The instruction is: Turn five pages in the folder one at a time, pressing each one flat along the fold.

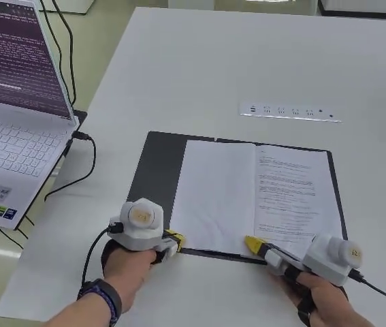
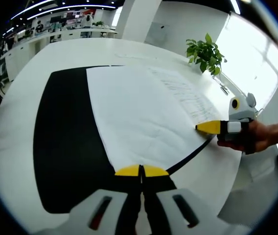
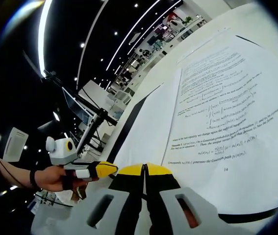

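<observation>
- Left gripper [image 1: 174,239] sits at the folder's near edge. Its yellow-tipped jaws are pressed together at the lower left corner of the blank page, and nothing can be seen between them.
- Right gripper [image 1: 252,242] lies at the same near edge, close to the fold. Its yellow tips are closed tight and rest by the foot of the printed page, gripping nothing visible.
- Folder [image 1: 153,170] lies open and flat on the table [image 1: 213,61]. It is black, thin and rectangular, and its bare left cover shows beside the pages.
- Inside it, the blank page [image 1: 213,194] is plain white paper, slightly rippled. The printed page [image 1: 291,194] right of the fold carries dense text and formulas.
- In the right gripper view the number 14 reads at that page's foot. The rest is too small to read.
- Left of the folder stands a white laptop [image 1: 15,136]. Its purple screen shows unreadable lines, and a black cable [image 1: 87,170] is plugged into its side.
- Beyond the folder, a white power strip [image 1: 288,112] lies flat.
</observation>
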{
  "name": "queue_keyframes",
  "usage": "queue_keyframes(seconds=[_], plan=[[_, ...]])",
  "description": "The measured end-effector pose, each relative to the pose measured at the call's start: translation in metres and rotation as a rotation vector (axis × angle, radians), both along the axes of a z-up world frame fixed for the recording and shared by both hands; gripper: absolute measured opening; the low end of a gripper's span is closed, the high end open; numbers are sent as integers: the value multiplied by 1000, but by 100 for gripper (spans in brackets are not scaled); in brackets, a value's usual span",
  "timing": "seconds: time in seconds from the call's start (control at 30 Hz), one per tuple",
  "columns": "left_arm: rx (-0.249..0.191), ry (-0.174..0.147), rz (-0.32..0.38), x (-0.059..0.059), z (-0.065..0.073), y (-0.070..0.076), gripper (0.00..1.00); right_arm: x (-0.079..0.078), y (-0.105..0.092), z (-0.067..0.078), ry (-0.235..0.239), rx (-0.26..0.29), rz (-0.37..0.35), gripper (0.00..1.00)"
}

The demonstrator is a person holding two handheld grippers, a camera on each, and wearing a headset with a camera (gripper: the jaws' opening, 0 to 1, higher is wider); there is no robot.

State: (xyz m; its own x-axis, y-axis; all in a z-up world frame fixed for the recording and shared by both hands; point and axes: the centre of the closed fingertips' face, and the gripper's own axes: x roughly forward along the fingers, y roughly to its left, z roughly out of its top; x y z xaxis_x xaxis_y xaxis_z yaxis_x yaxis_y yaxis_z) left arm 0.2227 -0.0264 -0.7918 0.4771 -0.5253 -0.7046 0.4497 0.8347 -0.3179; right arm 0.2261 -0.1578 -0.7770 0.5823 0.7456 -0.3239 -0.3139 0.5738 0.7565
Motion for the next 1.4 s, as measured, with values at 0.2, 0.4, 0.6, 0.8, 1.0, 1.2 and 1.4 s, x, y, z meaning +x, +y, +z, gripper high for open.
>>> queue_keyframes(seconds=[0.2,0.4,0.6,0.8,1.0,1.2,1.4], plan=[[12,8,-21,0,0,-1,0,0,1,0,7,-10,3,0],[-2,13,-46,-3,8,1,2,-3,0,6,-2,-57,34,1],[-26,-52,-63,-1,37,8,12,-7,-10,24,-67,-101,59,14],[-18,-92,-75,0,52,15,16,-8,-21,39,-118,-146,71,25],[-11,-129,-83,-1,68,19,21,-7,-39,49,-155,-192,62,29],[-17,-167,-90,-2,83,20,25,-7,-64,59,-194,-247,38,33],[-35,-202,-95,-5,100,22,31,-15,-85,71,-216,-284,21,38]])
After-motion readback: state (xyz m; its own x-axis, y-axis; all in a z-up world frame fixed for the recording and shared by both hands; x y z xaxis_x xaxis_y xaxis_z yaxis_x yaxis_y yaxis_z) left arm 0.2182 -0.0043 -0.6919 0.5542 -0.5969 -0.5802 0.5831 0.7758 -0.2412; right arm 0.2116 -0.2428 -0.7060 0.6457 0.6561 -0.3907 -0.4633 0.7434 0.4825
